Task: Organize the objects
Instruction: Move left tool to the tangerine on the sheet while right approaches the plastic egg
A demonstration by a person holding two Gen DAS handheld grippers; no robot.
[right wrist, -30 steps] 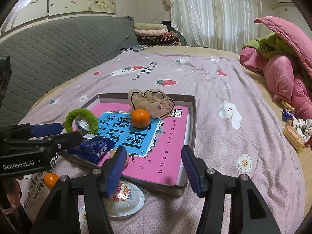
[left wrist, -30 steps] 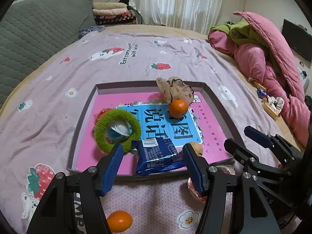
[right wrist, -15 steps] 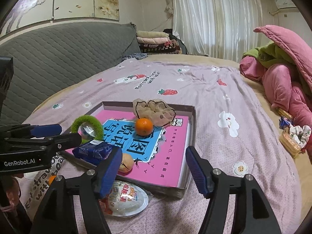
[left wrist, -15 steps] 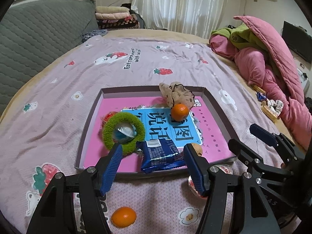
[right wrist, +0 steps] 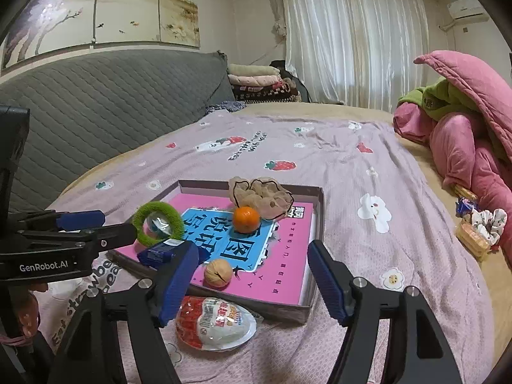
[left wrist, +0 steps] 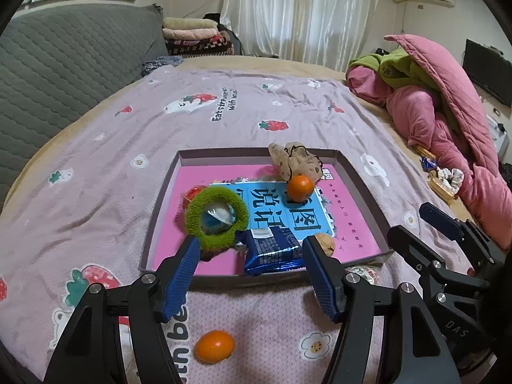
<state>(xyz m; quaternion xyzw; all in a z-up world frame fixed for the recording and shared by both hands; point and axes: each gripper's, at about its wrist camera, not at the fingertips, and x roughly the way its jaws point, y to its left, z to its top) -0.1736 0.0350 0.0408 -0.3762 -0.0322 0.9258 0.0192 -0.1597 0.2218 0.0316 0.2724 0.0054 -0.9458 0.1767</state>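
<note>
A shallow grey box on the bed holds a pink and blue book. On the book lie a green fuzzy ring around a clear ball, a blue snack packet, a walnut, a tangerine and a beige scrunchie. My left gripper hovers open just before the box's near edge, empty. My right gripper hangs above the near corner, its jaws opening with nothing held. A small orange and a wrapped candy egg lie on the sheet outside the box.
A grey padded headboard runs along the left. Pink and green quilts are piled at the right, with small snacks and a scrunchie beside them. Folded blankets sit at the far end of the lilac sheet.
Both grippers have drawn back and up from the box. The right jaws have widened, and the walnut now shows clear of its left finger. More of the small orange is in view.
</note>
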